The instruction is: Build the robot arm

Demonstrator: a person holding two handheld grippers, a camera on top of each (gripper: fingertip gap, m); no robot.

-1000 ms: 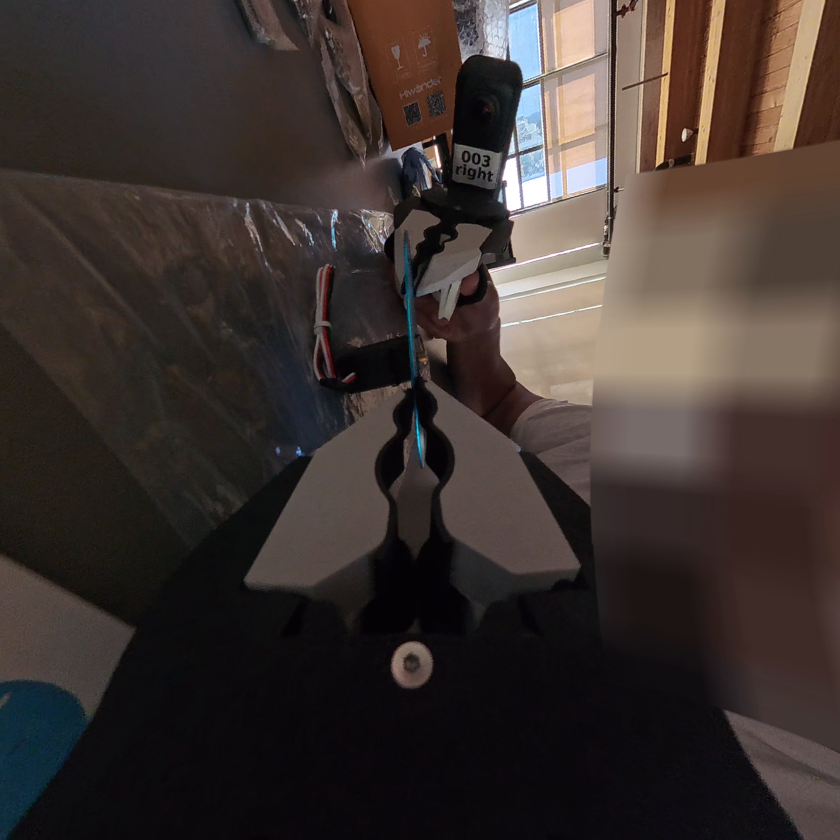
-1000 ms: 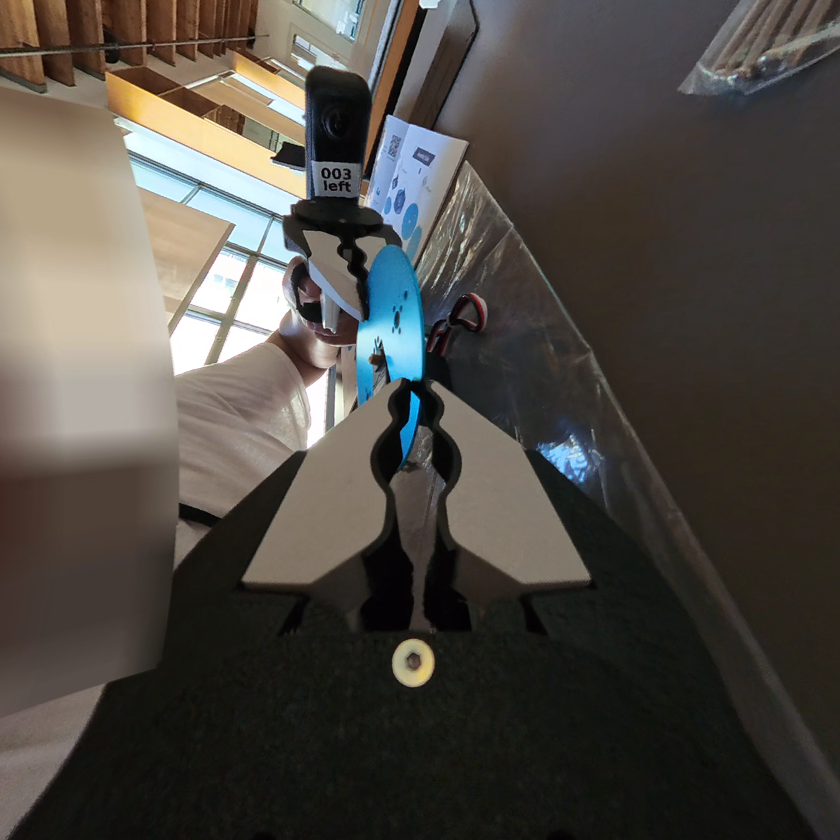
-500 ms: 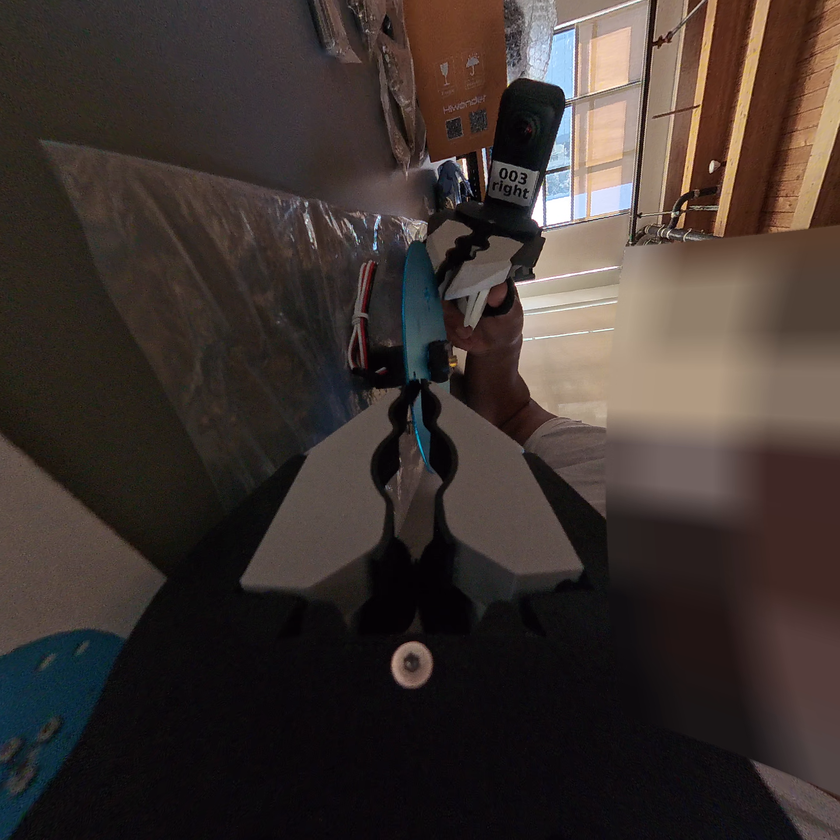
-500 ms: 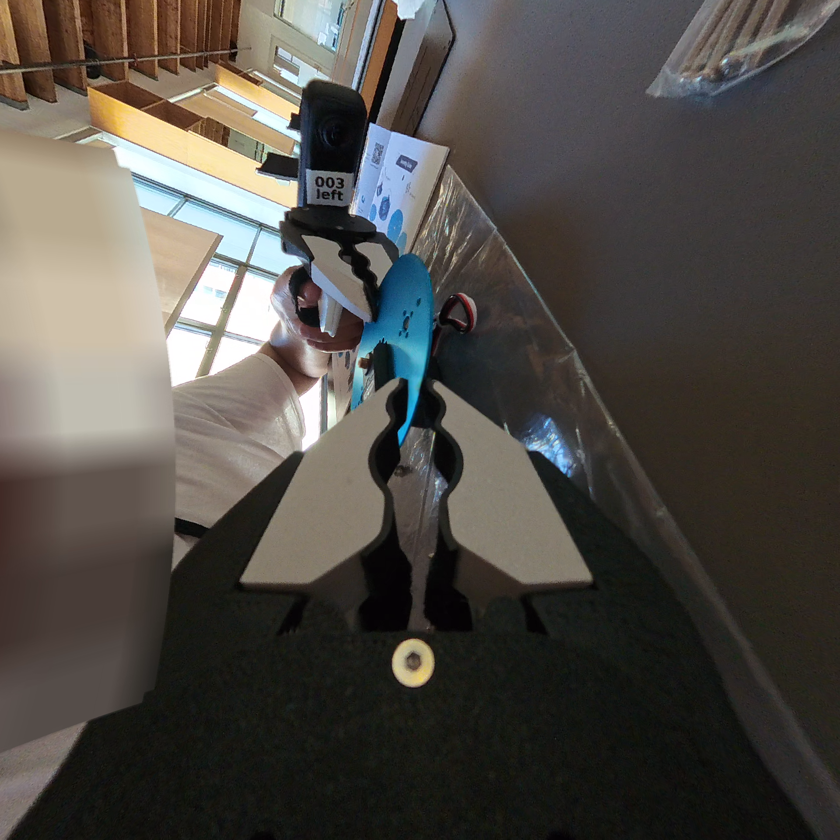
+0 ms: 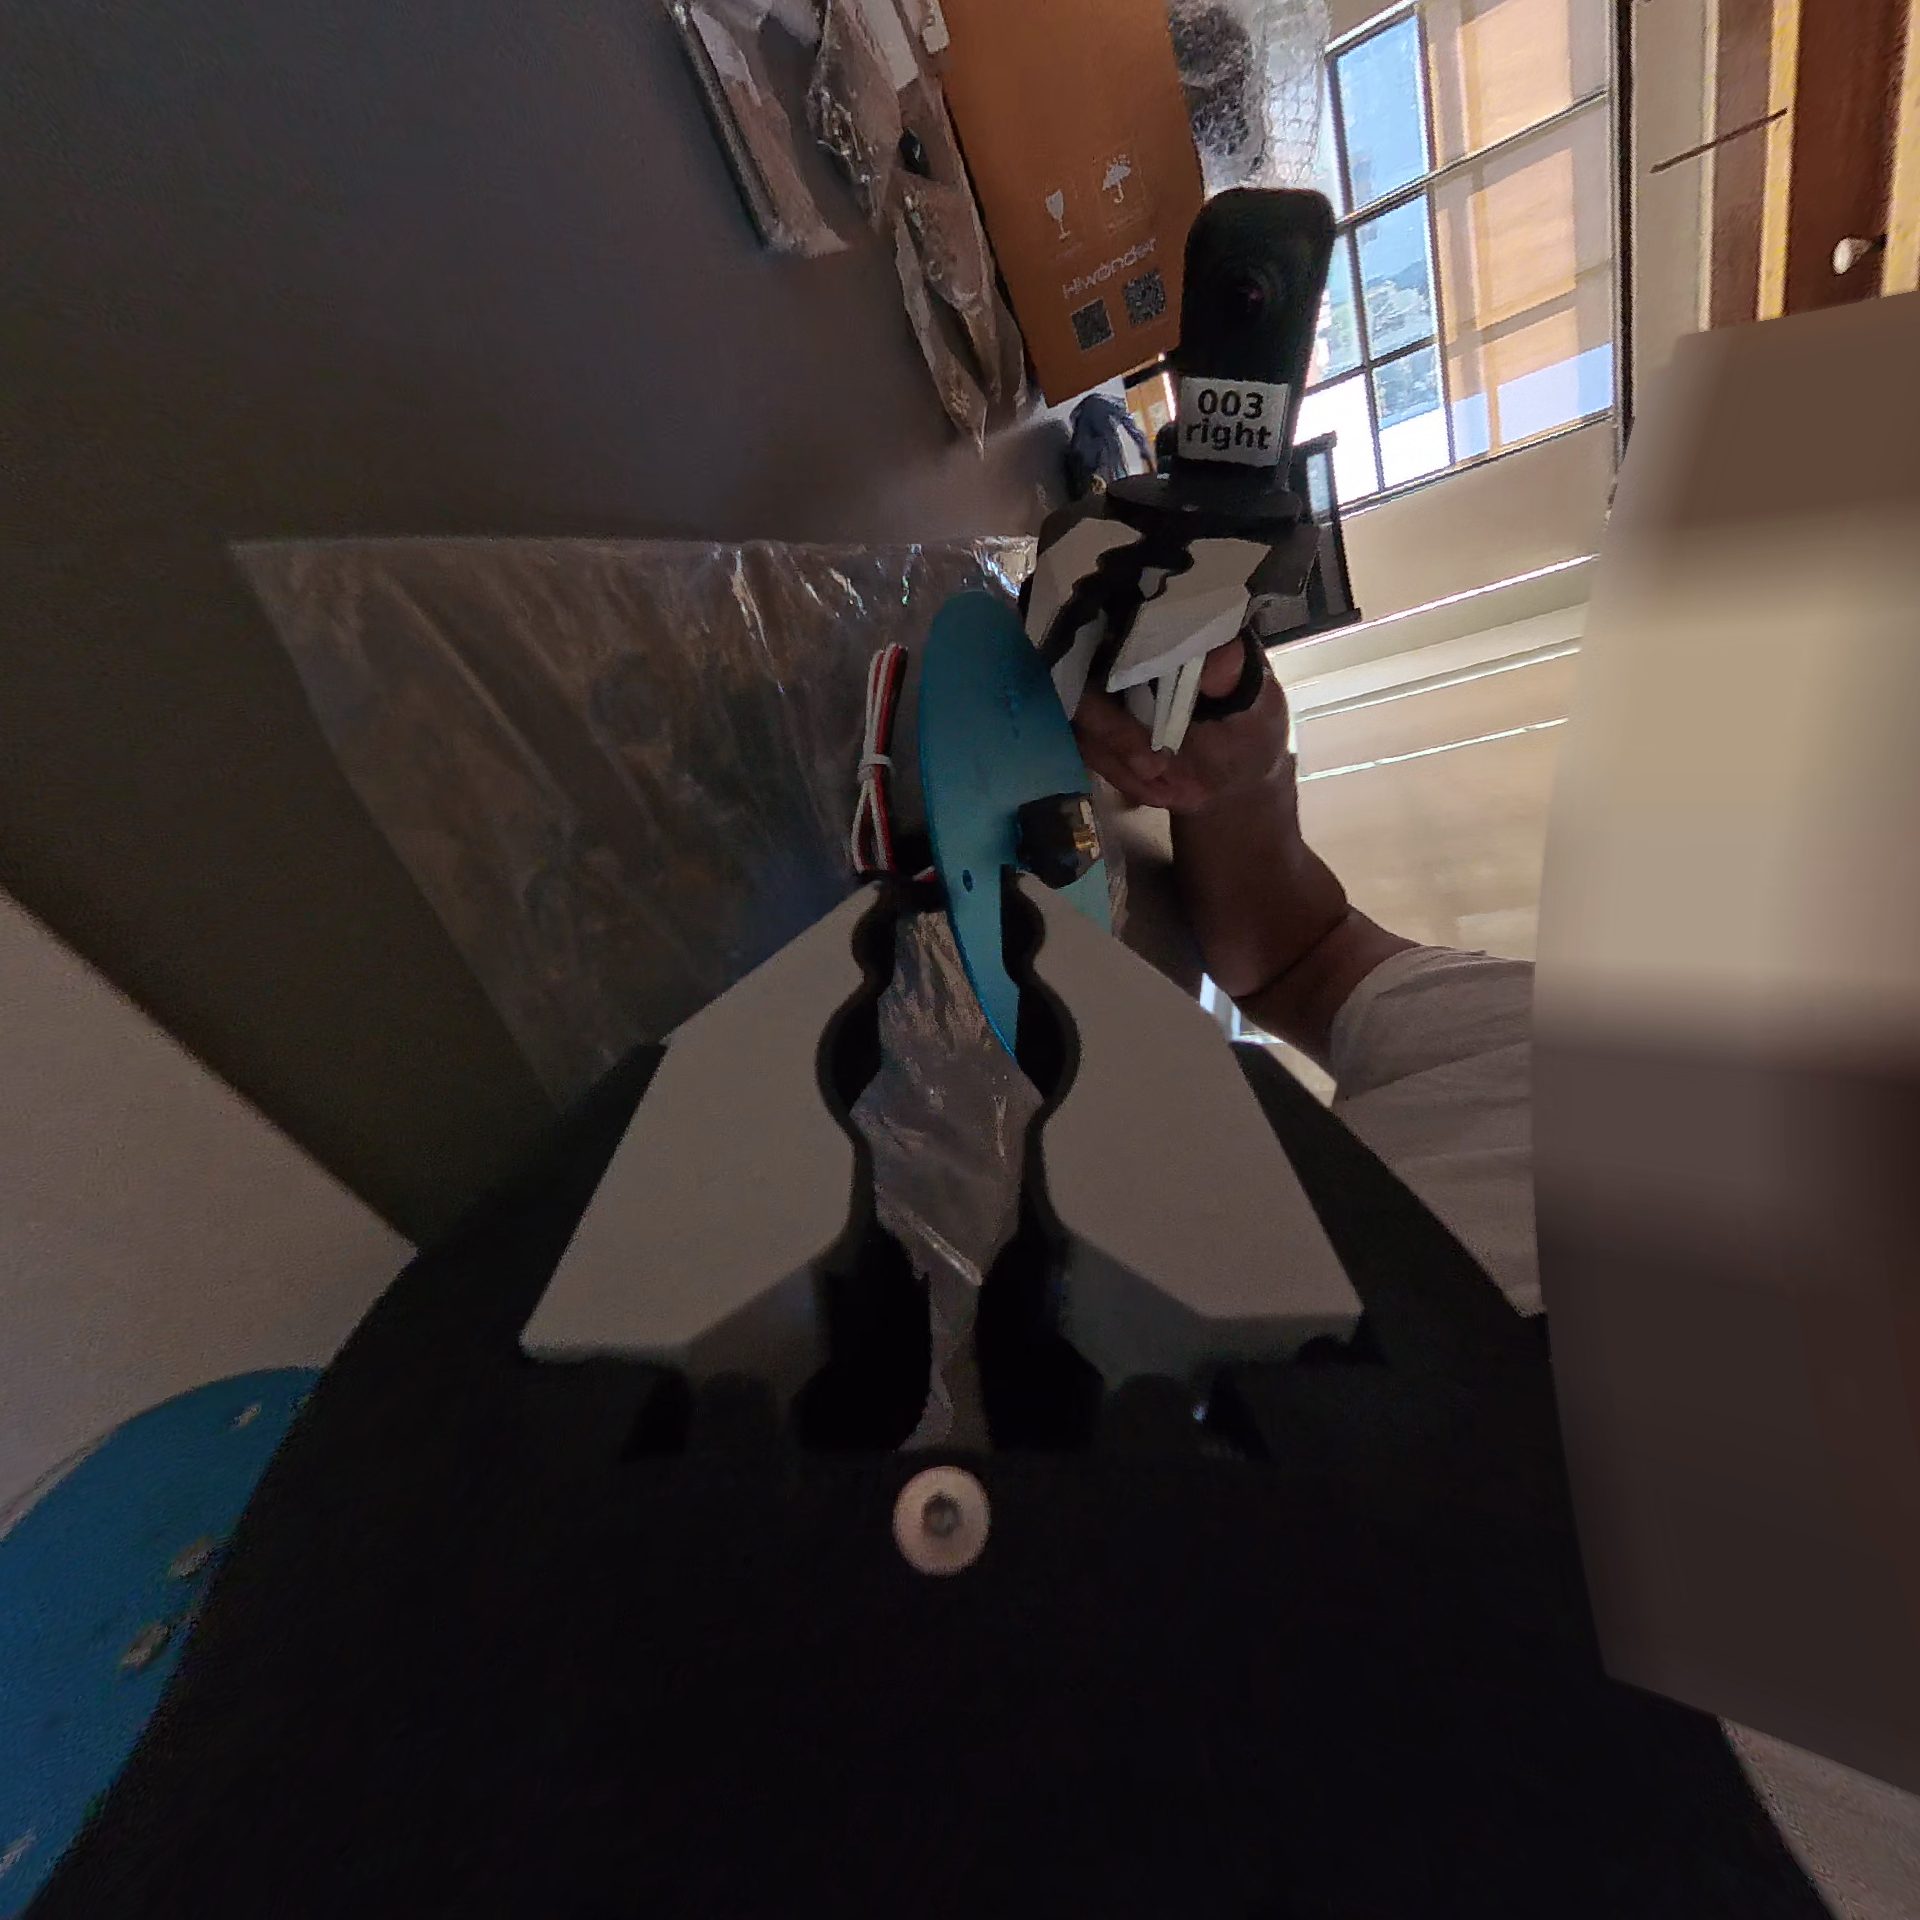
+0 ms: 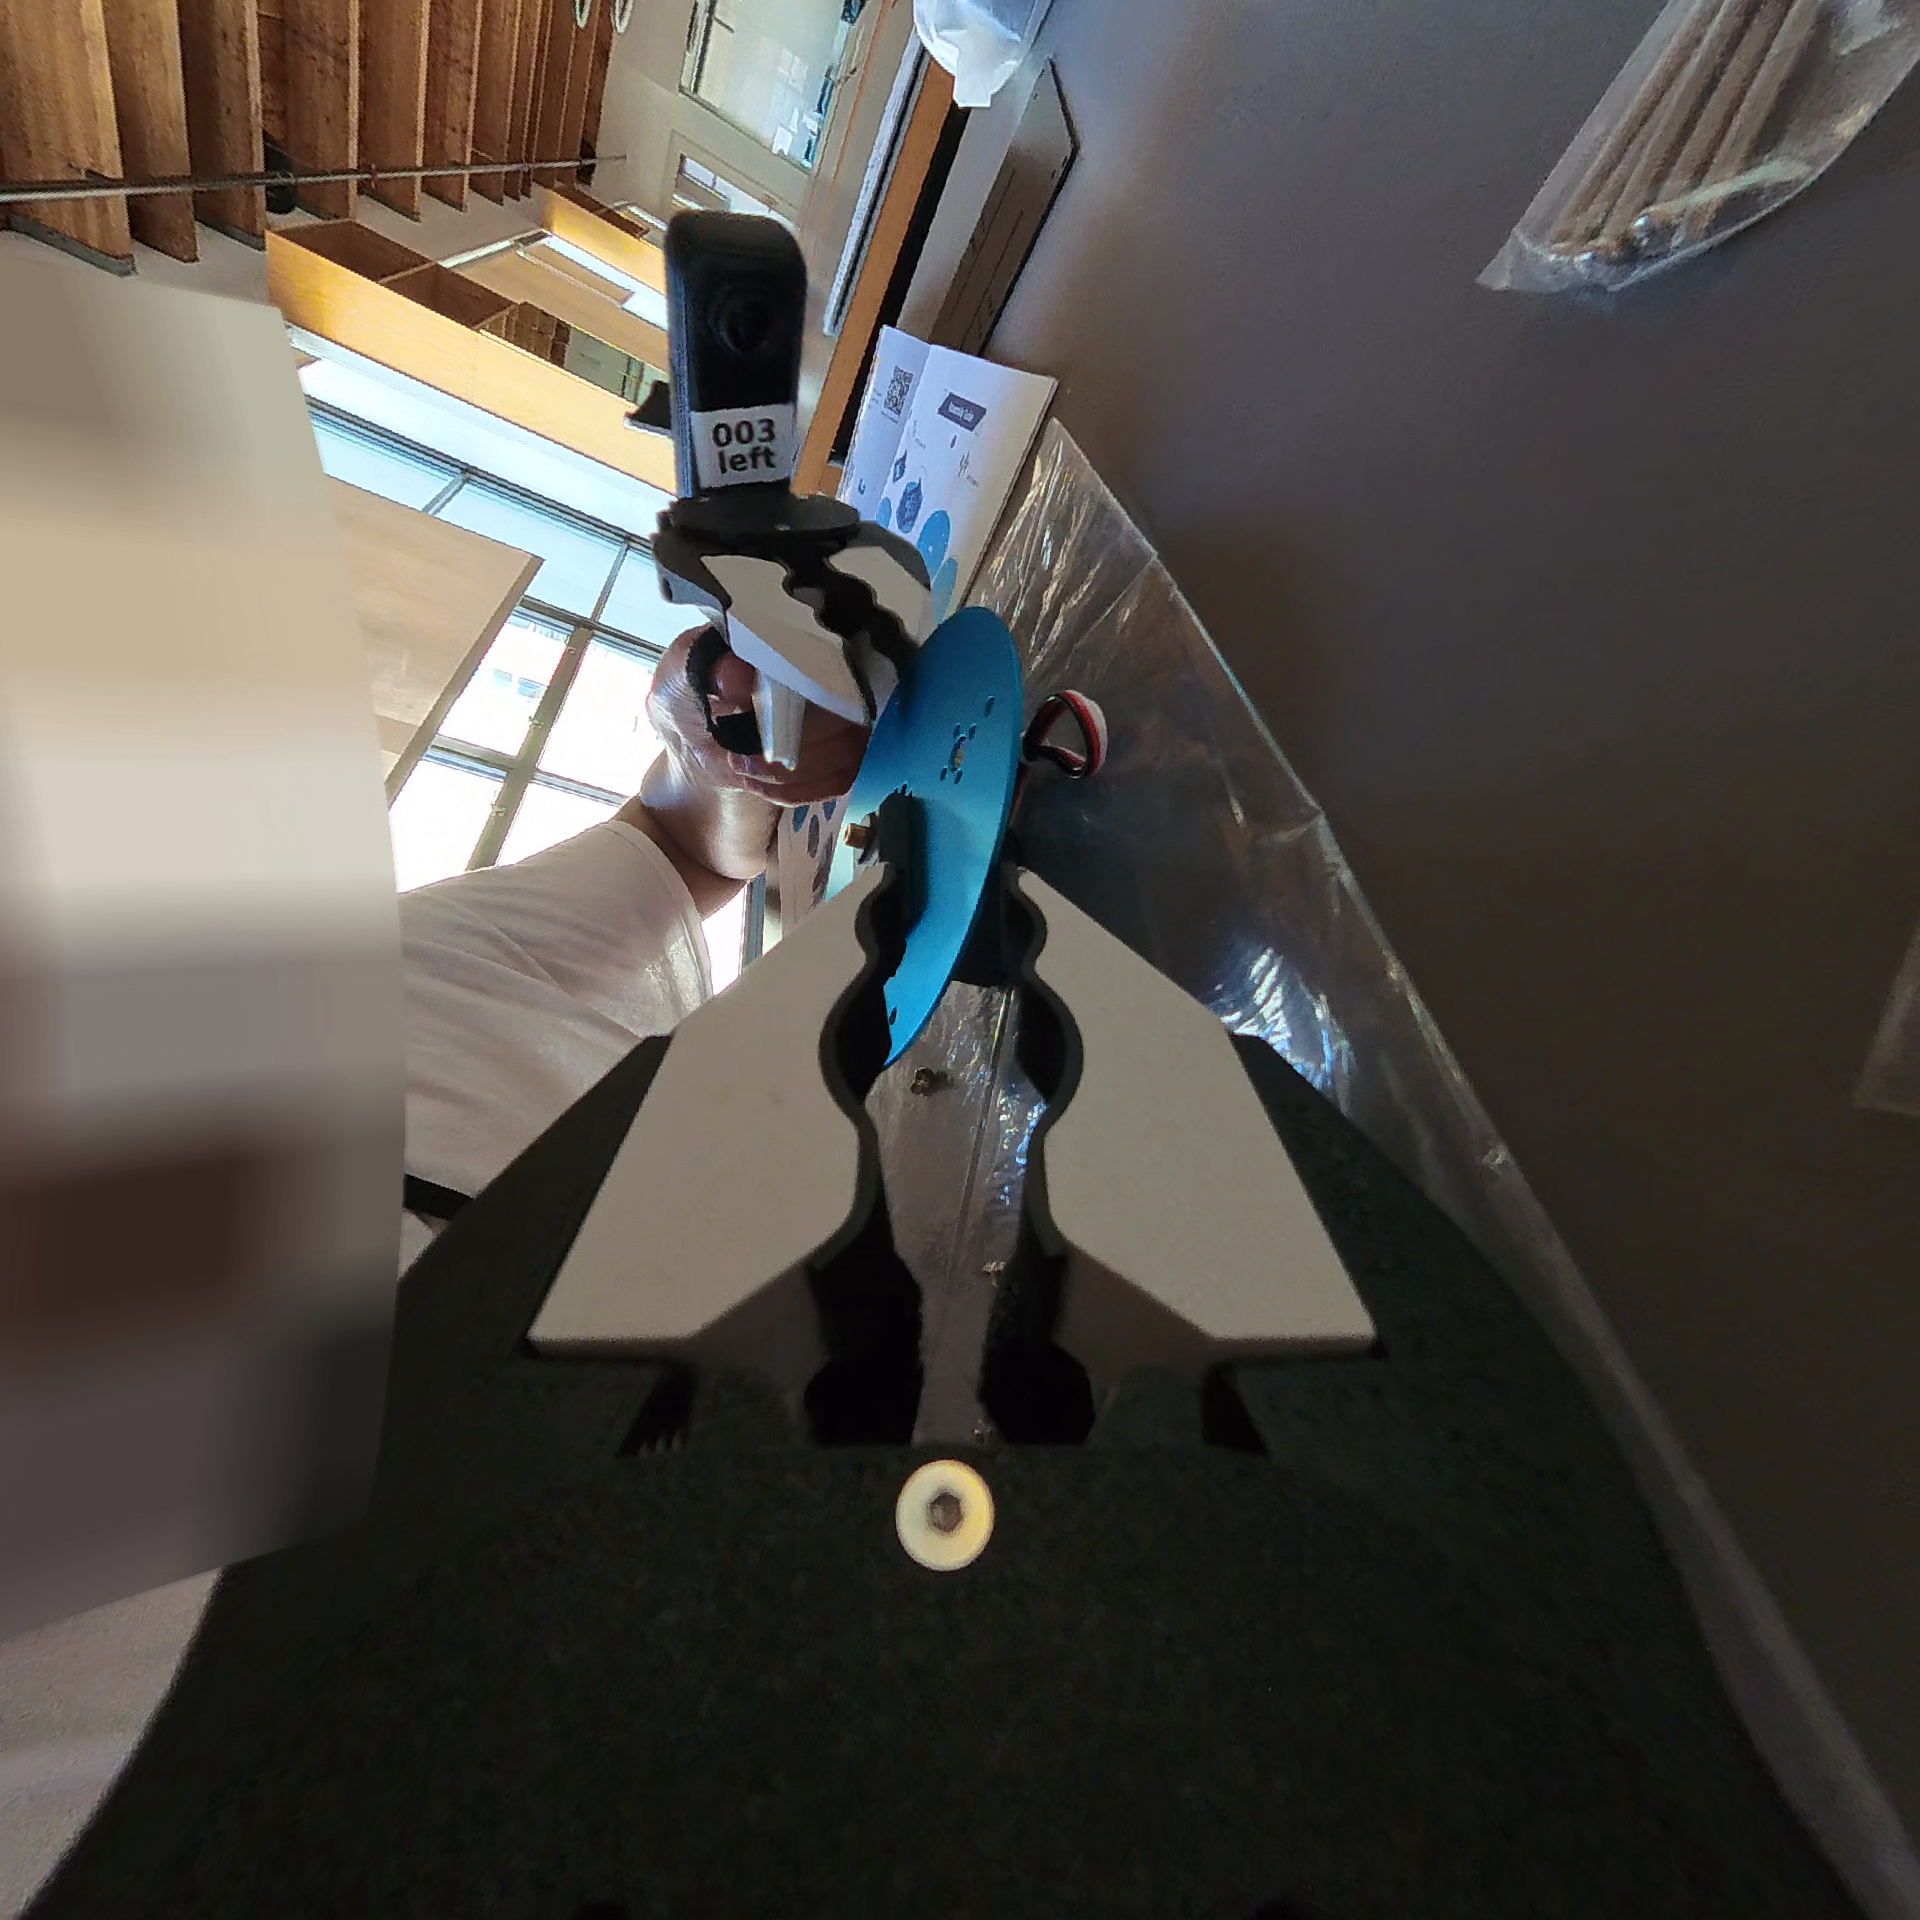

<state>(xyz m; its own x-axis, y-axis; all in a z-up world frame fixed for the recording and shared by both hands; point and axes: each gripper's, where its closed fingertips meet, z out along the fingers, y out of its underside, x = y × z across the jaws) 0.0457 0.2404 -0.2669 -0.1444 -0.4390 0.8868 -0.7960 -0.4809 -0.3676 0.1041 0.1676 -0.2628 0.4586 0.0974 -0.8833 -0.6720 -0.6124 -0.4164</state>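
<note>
Both grippers' tips around blue disc [image 5: 982,790]

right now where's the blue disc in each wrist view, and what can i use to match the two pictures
Left wrist view: the blue disc sits just above centre, its lower edge between the left gripper fingers.
Right wrist view: the blue disc is at centre, its lower edge between the right gripper fingers.
Shared landmark: the red, white and black wire bundle just behind the disc, over the clear plastic sheet.

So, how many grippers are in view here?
2. The left gripper has one edge of the blue disc between its fingers; the right gripper has the opposite edge.
</note>
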